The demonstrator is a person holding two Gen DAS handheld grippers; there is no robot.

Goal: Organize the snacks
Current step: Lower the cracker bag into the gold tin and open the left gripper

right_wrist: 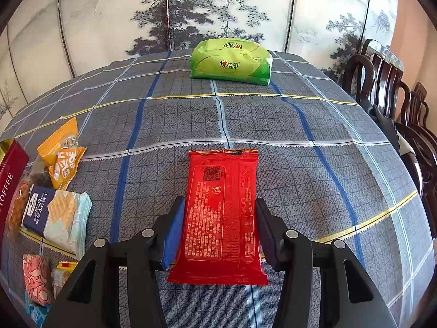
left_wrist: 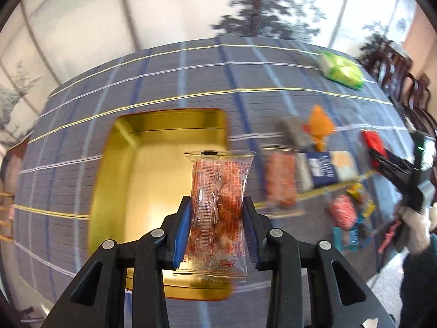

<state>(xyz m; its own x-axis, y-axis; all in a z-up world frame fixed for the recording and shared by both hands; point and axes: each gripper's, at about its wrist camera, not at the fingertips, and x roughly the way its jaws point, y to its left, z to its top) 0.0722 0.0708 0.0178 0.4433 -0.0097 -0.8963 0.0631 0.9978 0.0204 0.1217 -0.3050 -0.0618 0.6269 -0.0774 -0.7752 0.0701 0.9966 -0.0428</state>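
Observation:
My left gripper [left_wrist: 216, 213] is shut on a clear snack packet with red print [left_wrist: 218, 207] and holds it above the open gold tin [left_wrist: 114, 191]. My right gripper [right_wrist: 221, 218] is shut on a flat red snack packet [right_wrist: 222, 213] and holds it above the checked tablecloth. The right gripper also shows at the right edge of the left wrist view [left_wrist: 382, 158], still holding the red packet [left_wrist: 372, 142]. A pile of loose snacks lies between them: an orange packet [right_wrist: 64, 161], a blue and white cracker packet [right_wrist: 58, 213] and a pink packet [right_wrist: 35, 278].
A green tissue pack [right_wrist: 232, 63] lies at the far side of the table. A dark red toffee lid [right_wrist: 9, 183] sits at the left edge. Dark wooden chairs [right_wrist: 396, 104] stand along the right side. A painted folding screen [right_wrist: 191, 8] stands behind.

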